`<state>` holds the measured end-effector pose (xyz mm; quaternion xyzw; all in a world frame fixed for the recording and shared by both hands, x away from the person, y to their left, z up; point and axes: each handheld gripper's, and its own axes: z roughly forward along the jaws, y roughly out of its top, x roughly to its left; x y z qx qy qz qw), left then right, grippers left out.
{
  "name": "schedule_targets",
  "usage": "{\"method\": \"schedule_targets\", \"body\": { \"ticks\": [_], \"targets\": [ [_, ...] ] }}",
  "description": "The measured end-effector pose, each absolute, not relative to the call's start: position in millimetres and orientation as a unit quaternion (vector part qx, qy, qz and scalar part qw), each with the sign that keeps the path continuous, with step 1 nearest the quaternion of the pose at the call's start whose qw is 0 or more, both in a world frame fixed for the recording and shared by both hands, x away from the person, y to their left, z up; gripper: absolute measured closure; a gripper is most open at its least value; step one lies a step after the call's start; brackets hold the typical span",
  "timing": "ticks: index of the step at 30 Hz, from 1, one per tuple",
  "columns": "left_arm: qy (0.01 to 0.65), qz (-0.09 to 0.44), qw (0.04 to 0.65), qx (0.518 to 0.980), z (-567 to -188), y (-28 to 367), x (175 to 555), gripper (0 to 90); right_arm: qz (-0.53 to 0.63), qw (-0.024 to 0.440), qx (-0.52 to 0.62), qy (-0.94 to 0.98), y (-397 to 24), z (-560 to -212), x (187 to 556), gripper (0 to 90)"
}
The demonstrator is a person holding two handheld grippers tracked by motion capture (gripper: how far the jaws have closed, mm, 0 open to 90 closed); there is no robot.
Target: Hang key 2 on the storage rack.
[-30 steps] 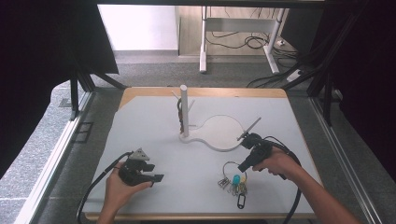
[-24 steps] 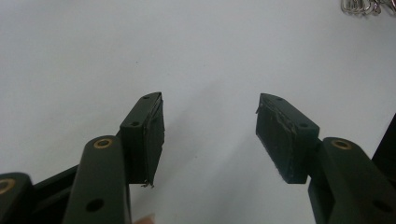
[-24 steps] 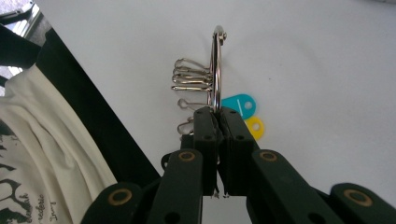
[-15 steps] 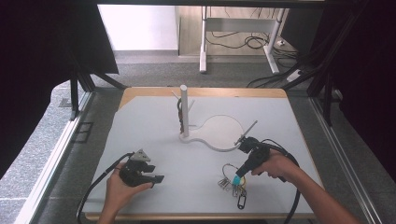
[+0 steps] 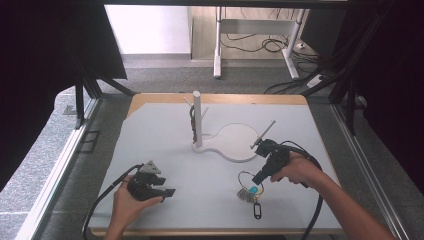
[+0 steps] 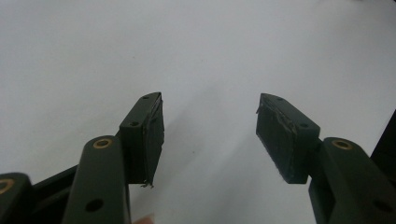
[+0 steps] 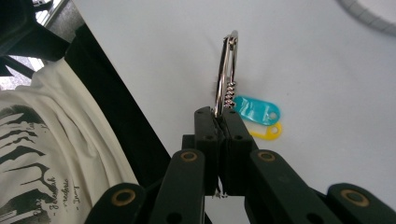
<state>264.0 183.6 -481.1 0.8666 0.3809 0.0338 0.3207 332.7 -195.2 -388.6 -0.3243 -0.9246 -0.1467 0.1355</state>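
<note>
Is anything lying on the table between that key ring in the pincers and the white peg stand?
Nothing visible does. The right gripper is shut on the key ring, and bare table lies between it and the peg stand.

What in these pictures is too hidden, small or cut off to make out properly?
- Key bunch, high view: too small to count its tags or keys.
- Metal ring, right gripper view: its lower part is hidden between the shut jaws of the right gripper.
- Yellow tag, right gripper view: mostly covered by the teal tag.
- Dark thing hanging on the white stand, high view: too small to identify.
</note>
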Motion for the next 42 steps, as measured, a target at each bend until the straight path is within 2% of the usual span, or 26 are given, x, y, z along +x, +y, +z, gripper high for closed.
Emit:
{"method": "schedule_targets", "body": {
  "ticks": [11, 26, 42],
  "targets": [
    [0.38, 0.032, 0.318, 0.868, -484.1, 181.1, 263.4, 41.9, -0.153, 0.14, -0.325, -0.923, -202.5, -356.3, 351.4, 87.3],
    [0.378, 0.03, 0.314, 0.87, -485.1, 181.0, 262.8, 41.9, -0.147, 0.104, -0.32, -0.93, -192.6, -300.3, 377.2, 87.3],
    [0.389, 0.018, 0.333, 0.859, -486.5, 190.9, 262.9, 42.4, -0.154, 0.09, -0.33, -0.927, -187.3, -280.7, 401.1, 87.3]
  ]
}}
